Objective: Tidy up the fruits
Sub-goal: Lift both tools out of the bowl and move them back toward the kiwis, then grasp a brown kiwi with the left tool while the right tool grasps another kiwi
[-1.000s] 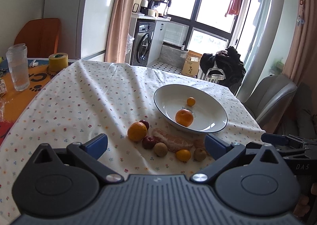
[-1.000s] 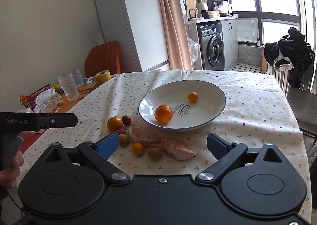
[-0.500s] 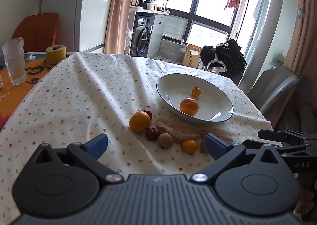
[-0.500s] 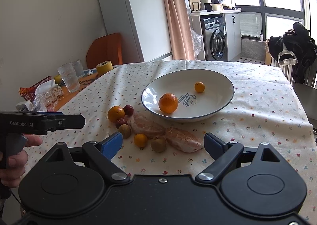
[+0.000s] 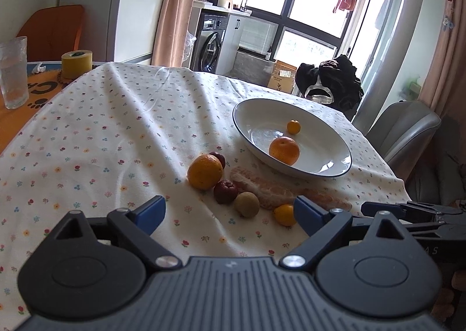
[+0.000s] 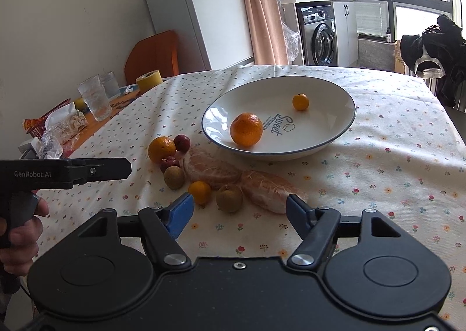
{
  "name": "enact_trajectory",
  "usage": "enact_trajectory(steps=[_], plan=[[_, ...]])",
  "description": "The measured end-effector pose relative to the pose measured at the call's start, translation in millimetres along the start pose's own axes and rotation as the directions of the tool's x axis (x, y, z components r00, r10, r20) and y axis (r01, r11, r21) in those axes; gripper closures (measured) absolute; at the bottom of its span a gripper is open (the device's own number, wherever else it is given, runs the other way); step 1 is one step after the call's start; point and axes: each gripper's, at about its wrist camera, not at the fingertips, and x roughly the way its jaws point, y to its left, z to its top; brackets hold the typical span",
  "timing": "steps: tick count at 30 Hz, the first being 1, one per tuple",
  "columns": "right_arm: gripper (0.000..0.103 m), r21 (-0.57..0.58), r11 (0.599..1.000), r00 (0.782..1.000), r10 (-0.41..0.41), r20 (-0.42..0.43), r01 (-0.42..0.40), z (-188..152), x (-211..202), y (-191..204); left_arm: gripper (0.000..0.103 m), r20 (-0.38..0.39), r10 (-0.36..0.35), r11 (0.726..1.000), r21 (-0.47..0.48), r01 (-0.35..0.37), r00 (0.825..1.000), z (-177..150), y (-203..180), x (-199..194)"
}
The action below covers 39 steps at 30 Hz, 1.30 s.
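A white bowl (image 6: 335,139) (image 5: 247,109) on the floral tablecloth holds a mandarin (image 6: 246,129) (image 5: 284,150) and a small kumquat (image 6: 300,101) (image 5: 293,127). In front of it lies a cluster: an orange (image 6: 161,149) (image 5: 204,171), two dark red fruits (image 6: 182,143) (image 5: 225,191), brownish round fruits (image 6: 229,197) (image 5: 247,204), a small kumquat (image 6: 199,192) (image 5: 284,214) and peeled citrus pieces (image 6: 272,190) (image 5: 263,189). My right gripper (image 6: 238,214) stands open just short of the cluster. My left gripper (image 5: 230,211) is open too, near the same fruits.
Drinking glasses (image 6: 95,97) (image 5: 13,72), a yellow tape roll (image 6: 149,80) (image 5: 76,64) and snack wrappers (image 6: 55,130) sit at the table's left end. A grey chair (image 5: 404,133) stands at the right edge. A hand (image 6: 17,232) holds the left gripper's handle.
Both grippers have moved closer to the fruit cluster; the fruits now loom larger between the fingers. No fruit has moved, and both grippers stay open.
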Motion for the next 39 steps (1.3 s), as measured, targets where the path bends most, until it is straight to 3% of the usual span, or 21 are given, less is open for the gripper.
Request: enact_trajectory(steps=[7, 17, 20, 22, 33, 36, 39], plan=[[0.048, 0.005, 1.0, 0.999, 0.021, -0.033, -0.021, -1, 16, -2, 0.028, -0.034, -0.028, 1.0, -0.009, 0.027, 0.999, -1, 0, 17], [0.052, -0.011, 0.999, 0.998, 0.044, -0.045, -0.045, 5, 25, -1, 0.049, -0.05, -0.034, 0.999, 0.006, 0.034, 0.998, 0, -6, 34], [0.064, -0.019, 0.998, 0.997, 0.054, -0.051, -0.055, 5, 25, 0, 0.058, -0.066, -0.04, 0.999, 0.011, 0.041, 0.997, -1, -8, 42], [0.066, -0.016, 0.997, 0.996, 0.07, -0.056, -0.071, 6, 24, 0, 0.063, -0.076, -0.042, 0.999, 0.011, 0.043, 0.996, -1, -9, 47], [0.07, -0.043, 0.996, 0.994, 0.08, -0.07, -0.083, 4, 41, 5, 0.073, -0.089, -0.024, 0.999, 0.03, 0.027, 0.996, -3, -14, 63], [0.079, -0.051, 0.994, 0.994, 0.091, -0.065, -0.095, 3, 42, 4, 0.079, -0.088, -0.017, 0.999, 0.028, 0.02, 0.996, -3, -13, 63], [0.079, -0.046, 0.994, 0.993, 0.099, -0.062, -0.102, 4, 42, 2, 0.079, -0.09, -0.017, 1.0, 0.015, 0.018, 0.996, -3, -13, 62]])
